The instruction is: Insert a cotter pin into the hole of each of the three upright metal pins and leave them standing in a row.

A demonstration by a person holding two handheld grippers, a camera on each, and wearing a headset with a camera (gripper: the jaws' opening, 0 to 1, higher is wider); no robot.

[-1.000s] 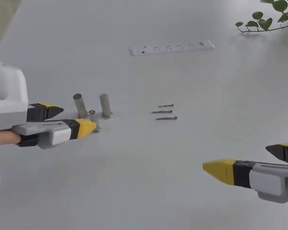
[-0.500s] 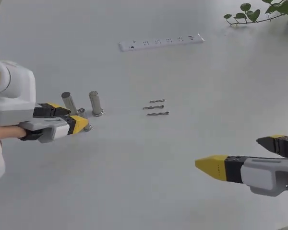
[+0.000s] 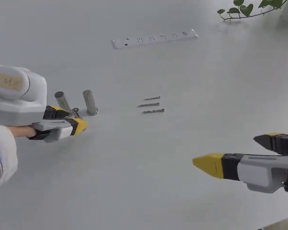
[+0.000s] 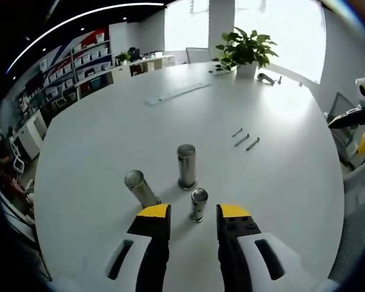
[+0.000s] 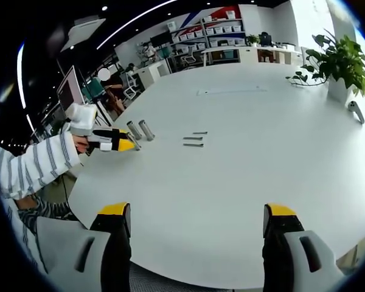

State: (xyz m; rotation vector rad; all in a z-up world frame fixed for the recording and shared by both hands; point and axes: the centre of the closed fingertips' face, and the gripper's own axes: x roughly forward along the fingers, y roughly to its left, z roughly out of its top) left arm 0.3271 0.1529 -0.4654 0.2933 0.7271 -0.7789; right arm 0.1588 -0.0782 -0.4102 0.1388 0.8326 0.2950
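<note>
Fingers [image 4: 153, 214] of the left gripper [image 4: 193, 213]: parted, yellow-tipped, low over the bench [image 3: 182, 72], one either side of a short metal pin [image 4: 199, 204] that stands upright between the tips with a gap showing on both sides. Tall metal pin [image 4: 186, 165]: upright, just beyond the short one. Third metal pin [image 4: 140, 187]: just beside, off the left finger, seeming to lean away, though the fisheye may account for that. Cotter pins [image 3: 149, 104], three: lying flat, roughly parallel, in a close stack, apart from the metal pins, none inserted. Right gripper [image 3: 226, 151]: fingers [image 5: 115, 212] spread wide, nothing between them, held over the near part of the bench, well apart from both the cotter pins and the left gripper. White power strip [image 3: 154, 38]: lying flat at the far side of the bench. Potted plant [image 3: 240, 8]: leaves at the far right corner. Striped sleeve [image 5: 36, 167]: on the arm behind the left gripper.
</note>
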